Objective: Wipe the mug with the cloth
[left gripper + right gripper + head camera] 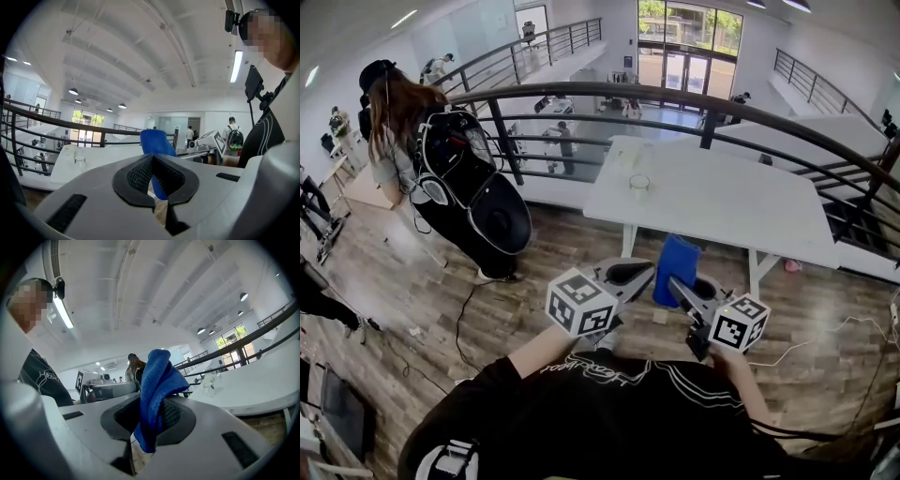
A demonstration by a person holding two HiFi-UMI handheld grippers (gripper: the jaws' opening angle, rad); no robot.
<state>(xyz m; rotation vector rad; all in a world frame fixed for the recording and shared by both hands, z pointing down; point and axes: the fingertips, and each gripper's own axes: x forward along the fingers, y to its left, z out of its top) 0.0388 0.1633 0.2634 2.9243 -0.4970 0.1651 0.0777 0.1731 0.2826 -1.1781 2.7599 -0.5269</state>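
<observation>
1. Black shirt (609, 412) fills the bottom of the head view, with white line print and script too small to read.
2. Right gripper (152, 417) is clamped on a blue cloth (157, 376), a nubby terry fold standing up out of the black ribbed pads.
3. Left gripper (152, 157) has its jaws closed together with nothing between them; its cube (579, 302) bears black-and-white square markers.
4. Clear mug (638, 182) stands upright on the white table (722, 206), well apart from both grippers; I cannot tell whether it holds anything.
</observation>
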